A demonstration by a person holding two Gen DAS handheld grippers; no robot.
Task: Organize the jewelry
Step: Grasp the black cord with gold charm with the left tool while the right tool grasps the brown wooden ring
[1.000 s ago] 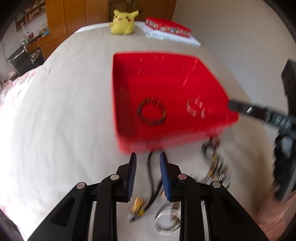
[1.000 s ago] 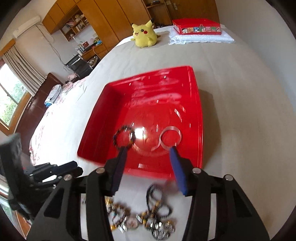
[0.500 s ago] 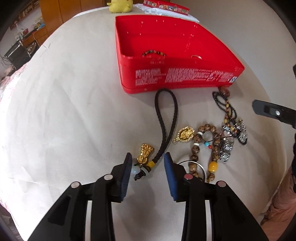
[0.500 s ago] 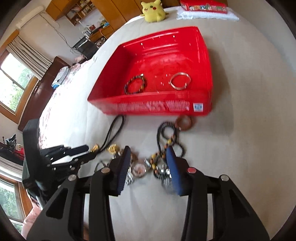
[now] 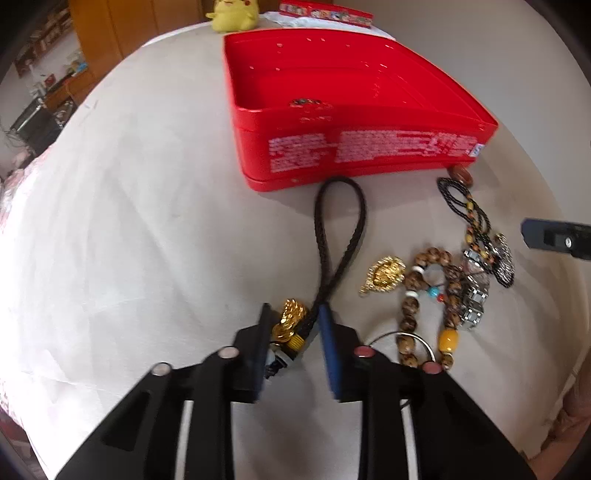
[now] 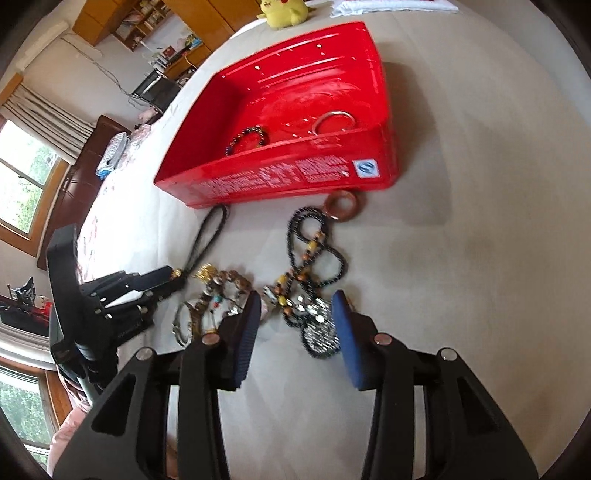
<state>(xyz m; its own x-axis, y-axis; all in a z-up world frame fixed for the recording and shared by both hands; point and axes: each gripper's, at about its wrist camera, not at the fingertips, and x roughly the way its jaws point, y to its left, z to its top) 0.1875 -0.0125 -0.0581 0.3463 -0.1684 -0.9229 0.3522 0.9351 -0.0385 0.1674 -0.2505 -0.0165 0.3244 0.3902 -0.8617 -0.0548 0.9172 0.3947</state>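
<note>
A red tray (image 5: 369,155) (image 6: 288,177) on the bed holds a dark bead bracelet (image 6: 247,138) and a silver bangle (image 6: 334,122). Loose jewelry lies in front of it. My left gripper (image 5: 295,317) is open, its jaws low on either side of a gold charm (image 5: 290,319) on a dark braided cord (image 5: 341,229). My right gripper (image 6: 295,306) is open, its jaws astride a black bead necklace with a silver pendant (image 6: 317,325). The left gripper also shows in the right wrist view (image 6: 155,284).
Also loose: a gold pendant (image 5: 386,273), a wooden bead bracelet (image 5: 432,295), a silver bangle (image 5: 413,339), a brown ring (image 6: 341,206). A yellow plush (image 5: 232,14) and a red box (image 5: 325,9) sit at the far end of the bed.
Both grippers have come down from above the tray to the loose jewelry. The left now straddles the gold charm, the right straddles the black necklace's pendant.
</note>
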